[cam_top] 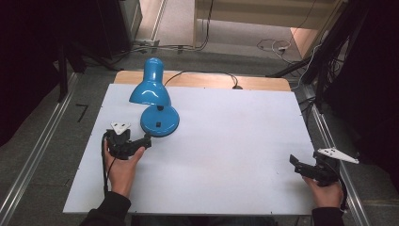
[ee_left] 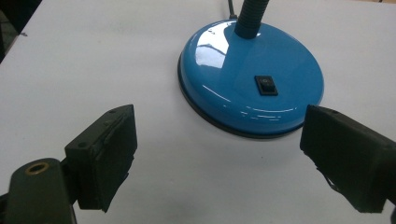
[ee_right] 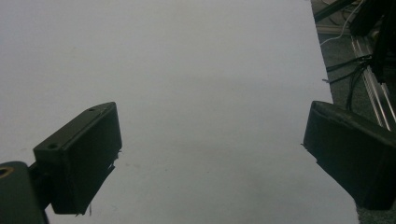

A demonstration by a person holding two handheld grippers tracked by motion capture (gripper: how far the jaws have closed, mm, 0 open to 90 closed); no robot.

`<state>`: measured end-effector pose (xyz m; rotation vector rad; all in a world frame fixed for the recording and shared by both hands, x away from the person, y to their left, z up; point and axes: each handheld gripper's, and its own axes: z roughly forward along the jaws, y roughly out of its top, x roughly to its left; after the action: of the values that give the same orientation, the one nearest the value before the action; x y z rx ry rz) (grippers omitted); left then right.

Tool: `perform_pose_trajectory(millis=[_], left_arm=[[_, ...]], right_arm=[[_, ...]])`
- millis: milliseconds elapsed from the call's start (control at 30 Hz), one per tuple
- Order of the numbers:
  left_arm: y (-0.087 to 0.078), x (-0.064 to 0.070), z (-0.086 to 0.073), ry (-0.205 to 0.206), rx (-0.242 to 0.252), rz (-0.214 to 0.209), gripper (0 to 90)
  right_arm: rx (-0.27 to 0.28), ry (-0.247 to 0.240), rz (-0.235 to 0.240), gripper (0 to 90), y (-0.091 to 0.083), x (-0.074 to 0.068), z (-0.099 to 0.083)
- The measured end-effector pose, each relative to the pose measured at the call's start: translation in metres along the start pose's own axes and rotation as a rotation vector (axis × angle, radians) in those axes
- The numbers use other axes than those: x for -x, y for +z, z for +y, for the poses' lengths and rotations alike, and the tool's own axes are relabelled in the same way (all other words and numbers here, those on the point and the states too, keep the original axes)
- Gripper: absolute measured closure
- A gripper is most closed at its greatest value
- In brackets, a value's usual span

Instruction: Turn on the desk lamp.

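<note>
Lamp (cam_top: 155, 96), blue desk type, stands at the far left part of the white worktop (cam_top: 226, 141), its round base (ee_left: 252, 81) flat on the surface, bendy neck rising from the back of the base, shade (cam_top: 149, 92) dipped forward over it. Black rocker switch (ee_left: 265, 86) sits on top of the base, on the near side, facing the left hand-held gripper (cam_top: 139, 142). Black cord (cam_top: 207, 74) runs from the lamp toward the far edge of the worktop. Left hand-held gripper rests low just beside the base, jaws spread wide and empty, pointing at the base rim; in the left gripper view the base lies between and beyond the two jaws, apart from both. Right hand-held gripper (cam_top: 301, 165) is well apart at the near right edge of the worktop, jaws likewise spread and holding nothing, bare worktop ahead of it. Step in hand, by my reading: the approach to the lamp base, probably aiming for the switch or a hold on the base. Next move calls for a short advance of the left one, then either one jaw tip brought down squarely on the switch or the jaws closed across the base rim; the glossy dome looks slippery, so a low, level grip would serve better.
</note>
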<state>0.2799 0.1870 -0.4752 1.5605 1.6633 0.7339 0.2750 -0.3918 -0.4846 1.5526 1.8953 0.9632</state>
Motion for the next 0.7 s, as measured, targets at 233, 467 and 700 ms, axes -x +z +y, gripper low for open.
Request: perform_pose_trajectory(millis=[233, 467, 700], left_arm=[[0.003, 0.002, 0.003, 0.002, 0.006, 0.0, 11.9], [0.008, 0.003, 0.005, -0.002, 0.014, 0.006, 13.0], [0.012, 0.003, 0.008, -0.001, 0.014, 0.013, 14.3]], right_arm=[[0.0, -0.005, 0.003, 2.8, 0.0, 0.0, 0.0], [0.0, -0.004, 0.005, 2.8, 0.0, 0.001, 0.0], [-0.004, 0.0, 0.004, 2.9, 0.001, 0.0, 0.0]])
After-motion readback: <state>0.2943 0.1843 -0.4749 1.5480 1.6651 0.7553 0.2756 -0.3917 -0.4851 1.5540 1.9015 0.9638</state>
